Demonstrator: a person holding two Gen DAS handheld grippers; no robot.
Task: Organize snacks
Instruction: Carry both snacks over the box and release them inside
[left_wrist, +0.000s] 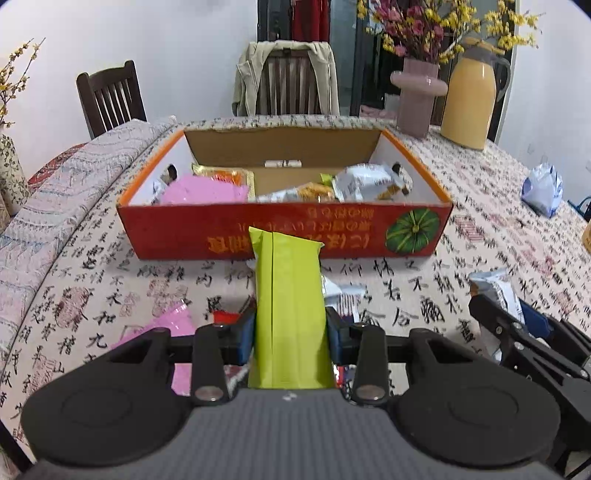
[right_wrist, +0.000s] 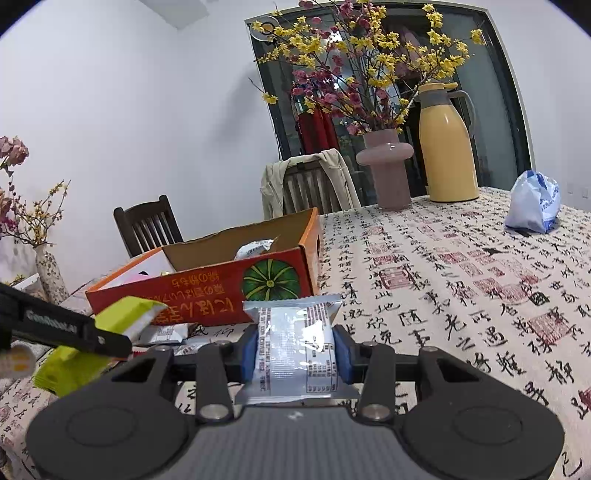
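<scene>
1. Jaws of my left gripper (left_wrist: 291, 328) clamp the green snack packet (left_wrist: 288, 306), centre frame, below the red box (left_wrist: 284, 232).
2. My right gripper (right_wrist: 295, 347) pinches a silver packet (right_wrist: 295, 343), centre frame.

Lime-green packet (left_wrist: 290, 314), silver packet (right_wrist: 295, 347), red-orange box (left_wrist: 284, 229), black-calligraphy cream tablecloth (right_wrist: 461, 295)

Soft, even indoor light fills both views, casting only faint shadows. Fisheye distortion bends the table (left_wrist: 110, 236) edge and darkens the corners. Glare glints off the silver snack packet (right_wrist: 295, 343). Close foreground items look slightly blurred.
</scene>
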